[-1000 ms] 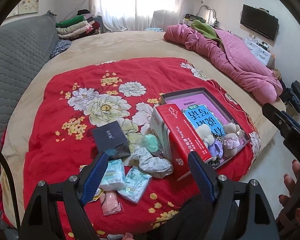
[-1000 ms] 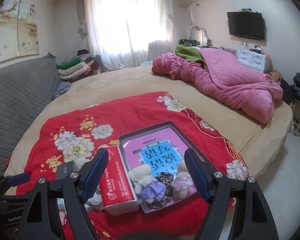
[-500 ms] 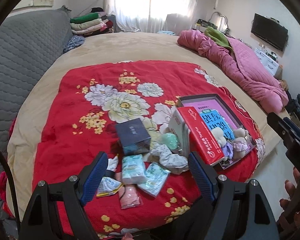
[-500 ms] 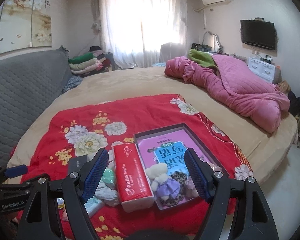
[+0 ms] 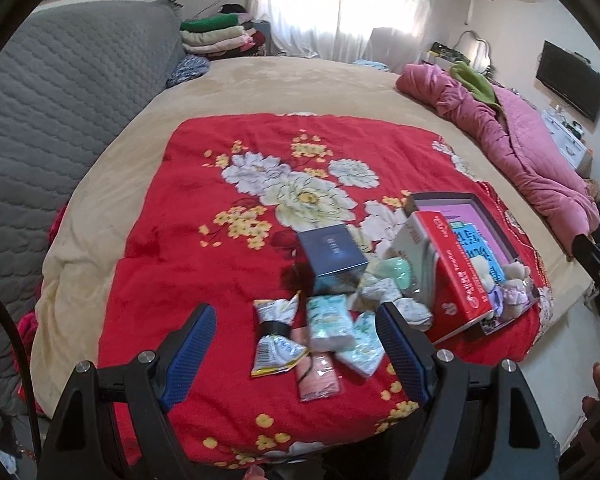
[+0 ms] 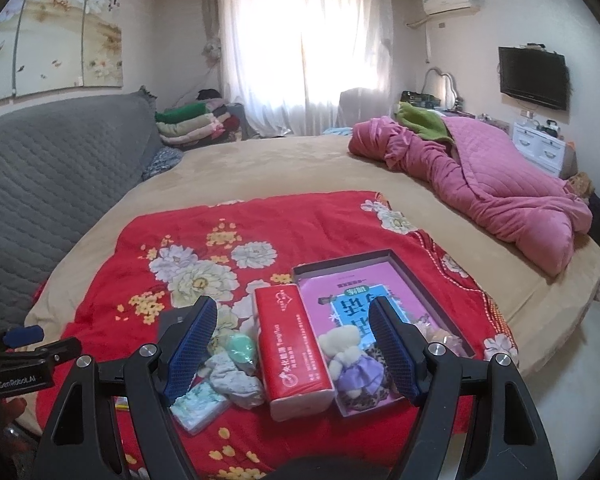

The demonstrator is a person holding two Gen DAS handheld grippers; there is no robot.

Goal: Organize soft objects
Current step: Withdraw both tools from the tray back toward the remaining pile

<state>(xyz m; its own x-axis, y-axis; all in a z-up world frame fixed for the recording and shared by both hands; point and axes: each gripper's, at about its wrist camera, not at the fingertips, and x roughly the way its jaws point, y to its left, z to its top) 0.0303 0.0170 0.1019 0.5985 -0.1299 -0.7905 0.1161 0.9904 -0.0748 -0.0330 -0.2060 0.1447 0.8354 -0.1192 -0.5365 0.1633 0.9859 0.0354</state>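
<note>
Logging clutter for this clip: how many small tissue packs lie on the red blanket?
2: one tissue pack beside the snack bag, another just right of it. More may be hidden.

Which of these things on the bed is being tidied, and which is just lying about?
Being tidied: tissue packs, snack bag, grey socks, plush toys, red tissue box, tray.

Lying about: pink quilt, folded blankets, television.

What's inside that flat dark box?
Inside the box lie a pink book and small plush dolls. The dolls and the right gripper hide the near end.
</note>
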